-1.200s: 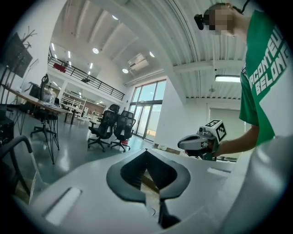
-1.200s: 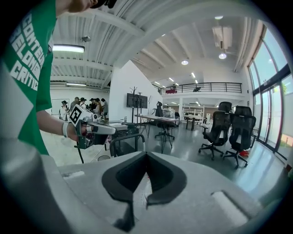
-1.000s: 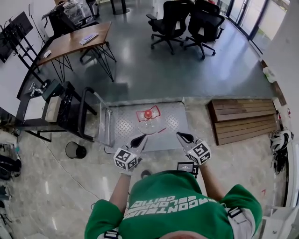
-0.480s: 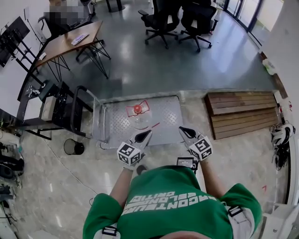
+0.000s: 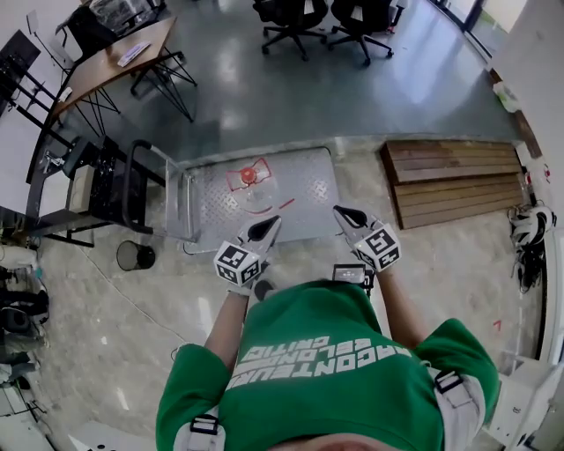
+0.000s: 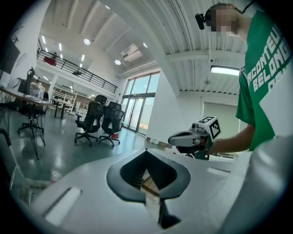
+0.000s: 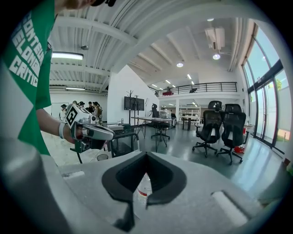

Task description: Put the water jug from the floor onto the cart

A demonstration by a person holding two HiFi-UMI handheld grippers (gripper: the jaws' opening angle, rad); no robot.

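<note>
A clear water jug (image 5: pixel 249 181) with a red cap stands upright on the metal platform cart (image 5: pixel 304 189), left of the deck's middle. Both grippers are held in front of the person's chest, short of the cart's near edge. My left gripper (image 5: pixel 270 225) is shut and empty, below and slightly right of the jug. My right gripper (image 5: pixel 338 213) is shut and empty too, further right. In the right gripper view the jug (image 7: pixel 142 188) shows past the closed jaws (image 7: pixel 146 155), and the left gripper (image 7: pixel 108 133) is at the left. The left gripper view (image 6: pixel 147 152) shows the right gripper (image 6: pixel 176 138).
The cart's push handle (image 5: pixel 132 185) stands at its left end, beside a black rack (image 5: pixel 92 189). A small round bin (image 5: pixel 135 255) sits on the floor near left. A wooden pallet (image 5: pixel 449 181) lies to the right. A table (image 5: pixel 110 62) and office chairs (image 5: pixel 286 13) stand beyond.
The head view has shifted, so the cart and jug now sit further left and higher in it. Both grippers stay shut and empty, close to the chest.
</note>
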